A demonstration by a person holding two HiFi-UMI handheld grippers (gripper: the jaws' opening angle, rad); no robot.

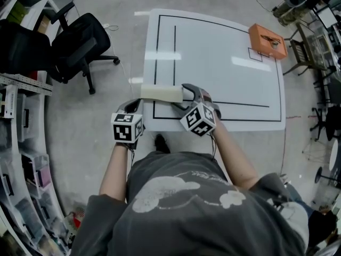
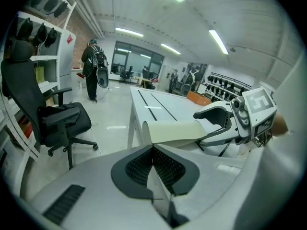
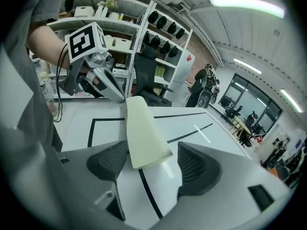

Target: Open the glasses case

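i am standing at the near edge of a white table (image 1: 224, 63) marked with black tape lines, in a workshop with shelving along my left and one black office chair (image 1: 80, 41) on the grey floor beside it. working from the left, my left gripper (image 2: 153, 151) is sitting with its two pads pressed together and nothing between them, its tips pointing at the left end of the glasses case (image 1: 161, 93); i judge i am parking it there to brace that end, though i cannot tell whether it is actually touching. the case, cream-coloured and closed, is lying flat at the near left corner of the table, right by the edge, which is keeping it within easy reach of both tools. my right gripper (image 3: 152, 163) is coming at it from the opposite end with its jaws spread wide, the case's right end lying between the pads and nearer one of them, not squeezed. i read this as lining up a grip before prying the lid. far off at the right corner an orange box (image 1: 267, 40) is sitting well apart. i am counting one case, two grippers, one orange box, one table.
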